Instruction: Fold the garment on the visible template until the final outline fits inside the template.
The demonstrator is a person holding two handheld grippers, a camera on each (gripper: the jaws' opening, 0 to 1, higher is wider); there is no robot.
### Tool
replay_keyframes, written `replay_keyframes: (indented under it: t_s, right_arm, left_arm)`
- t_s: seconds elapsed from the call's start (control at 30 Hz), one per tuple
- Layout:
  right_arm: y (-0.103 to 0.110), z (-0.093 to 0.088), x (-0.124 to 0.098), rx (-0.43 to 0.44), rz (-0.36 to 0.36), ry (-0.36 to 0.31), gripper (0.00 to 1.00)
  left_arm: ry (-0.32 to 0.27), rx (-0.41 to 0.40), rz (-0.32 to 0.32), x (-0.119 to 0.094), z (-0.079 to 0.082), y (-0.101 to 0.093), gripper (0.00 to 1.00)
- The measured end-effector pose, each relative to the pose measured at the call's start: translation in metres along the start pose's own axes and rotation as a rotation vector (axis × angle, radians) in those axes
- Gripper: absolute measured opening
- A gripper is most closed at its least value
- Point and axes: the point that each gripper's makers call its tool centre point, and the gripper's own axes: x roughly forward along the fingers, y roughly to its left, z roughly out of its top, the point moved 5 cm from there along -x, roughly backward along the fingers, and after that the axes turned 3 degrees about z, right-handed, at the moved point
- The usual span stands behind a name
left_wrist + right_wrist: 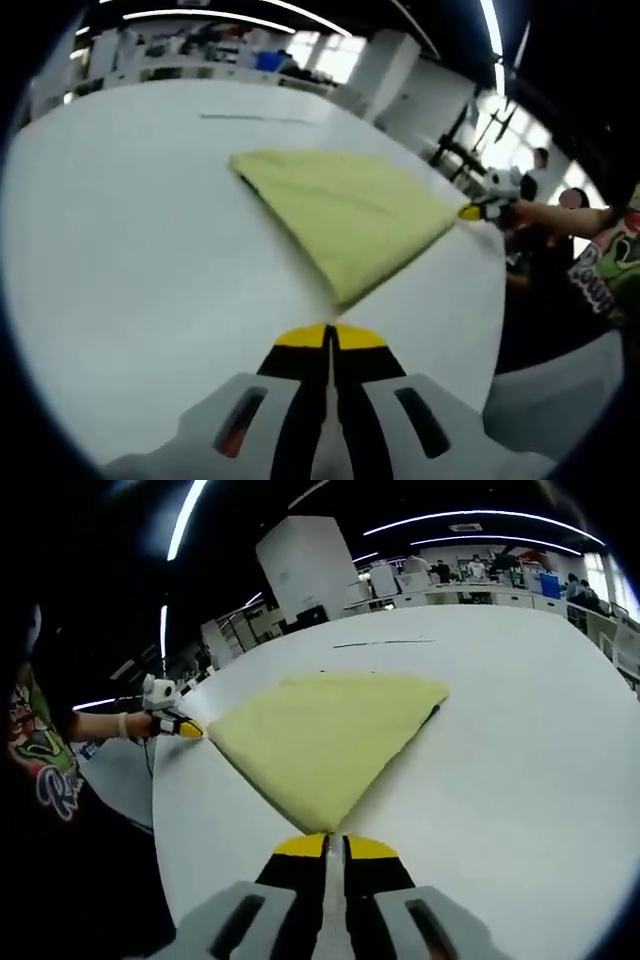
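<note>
A yellow-green garment [345, 215] lies flat on the white table [130, 260], folded into a roughly triangular shape. My left gripper [330, 332] has its yellow-tipped jaws shut, just short of the garment's near corner, with a thin strip of table between. My right gripper [335, 842] is also shut. The near corner of the garment [320, 745] reaches its tips, and I cannot tell whether cloth is pinched. Each gripper shows small in the other's view, at an opposite corner: the right gripper [478, 211] and the left gripper [183, 725]. A thin dark template line [385, 642] runs beyond the garment.
The table edge [165, 820] runs close along the person's side, where a patterned shirt [45, 755] shows. Another dark mark [432, 715] sits by the garment's far corner. Shelves and desks [200, 55] stand well behind the table, with other people [545, 165] at the side.
</note>
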Motion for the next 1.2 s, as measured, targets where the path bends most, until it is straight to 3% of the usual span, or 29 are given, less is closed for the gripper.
replay_keyframes:
  t_s: [0.2, 0.33, 0.57, 0.73, 0.87, 0.97, 1.2]
  right_arm:
    - [0.006, 0.001, -0.005, -0.021, -0.003, -0.038, 0.24]
    - [0.011, 0.001, -0.006, -0.045, -0.009, -0.049, 0.38]
    - [0.017, 0.003, -0.010, -0.075, -0.035, -0.072, 0.61]
    - [0.021, 0.004, -0.011, -0.075, -0.055, -0.097, 0.77]
    - [0.025, 0.003, -0.010, -0.077, -0.050, -0.096, 0.76]
    - [0.027, 0.003, -0.011, -0.074, -0.053, -0.107, 0.80]
    - [0.024, 0.005, -0.014, -0.038, -0.093, -0.144, 0.97]
  left_arm:
    - [-0.056, 0.010, -0.017, -0.003, 0.010, -0.003, 0.00]
    - [-0.091, 0.020, 0.004, -0.006, 0.014, -0.002, 0.01]
    - [-0.145, 0.062, 0.045, -0.012, 0.019, -0.008, 0.34]
    - [-0.202, 0.093, 0.099, -0.014, 0.022, -0.013, 0.79]
    - [-0.197, 0.091, 0.116, -0.014, 0.017, -0.015, 0.86]
    - [-0.228, 0.068, 0.125, -0.015, 0.015, -0.017, 0.98]
    - [-0.234, 0.067, 0.130, -0.019, 0.011, -0.021, 0.99]
